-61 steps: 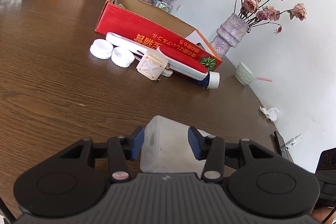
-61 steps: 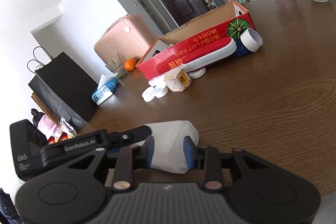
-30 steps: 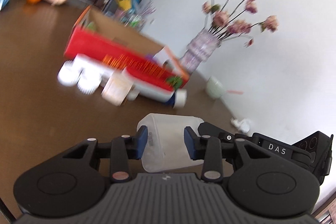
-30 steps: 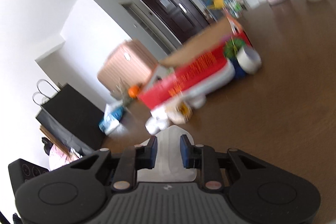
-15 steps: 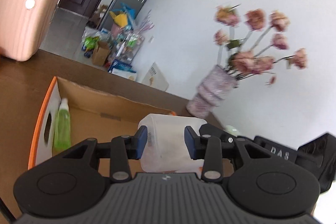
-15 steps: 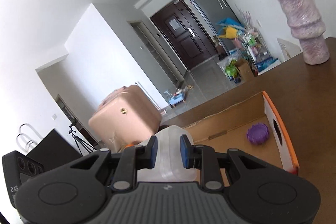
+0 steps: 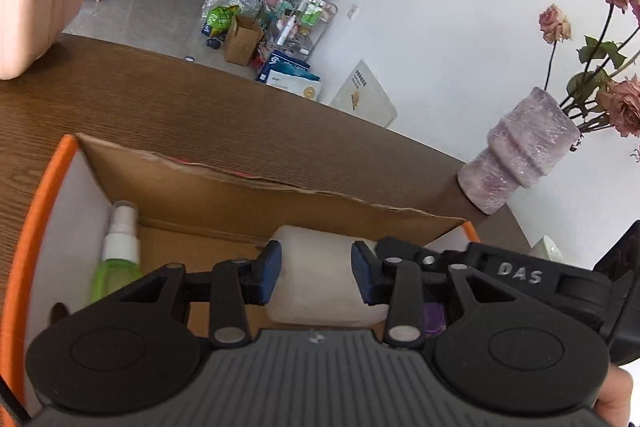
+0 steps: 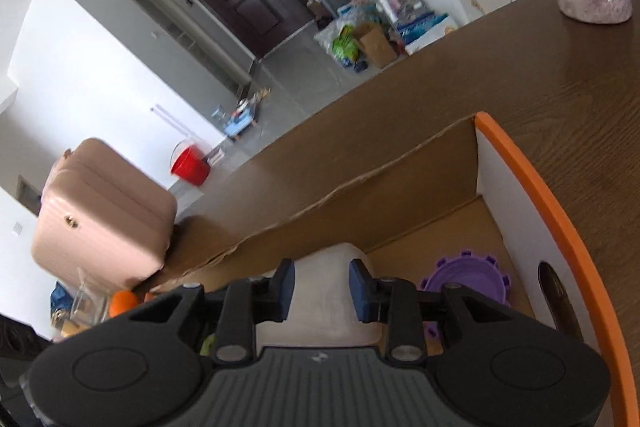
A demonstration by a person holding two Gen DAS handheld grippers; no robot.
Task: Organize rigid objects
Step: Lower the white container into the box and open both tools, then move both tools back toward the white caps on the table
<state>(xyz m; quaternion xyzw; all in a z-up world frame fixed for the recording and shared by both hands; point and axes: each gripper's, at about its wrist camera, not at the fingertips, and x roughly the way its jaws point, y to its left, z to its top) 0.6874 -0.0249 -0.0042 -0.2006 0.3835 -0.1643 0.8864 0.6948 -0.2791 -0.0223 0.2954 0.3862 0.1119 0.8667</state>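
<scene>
The translucent white plastic container (image 7: pixel 316 275) hangs inside the orange-rimmed cardboard box (image 7: pixel 248 195), clamped from both sides: the left tool (image 7: pixel 316 277) pinches it between blue pads, and the right tool (image 8: pixel 321 289) grips its other end likewise. A green spray bottle (image 7: pixel 116 259) lies at the box's left end, a purple toothed lid (image 8: pixel 466 277) at its right end. The box sits on the brown wooden desk (image 8: pixel 520 75), near the far-edge mauve vase (image 7: pixel 516 163).

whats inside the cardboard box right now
A green spray bottle lies at one end, a purple toothed lid at the other. The white plastic container, gripped by both grippers, hangs between them. The grippers cover the box floor beneath.
</scene>
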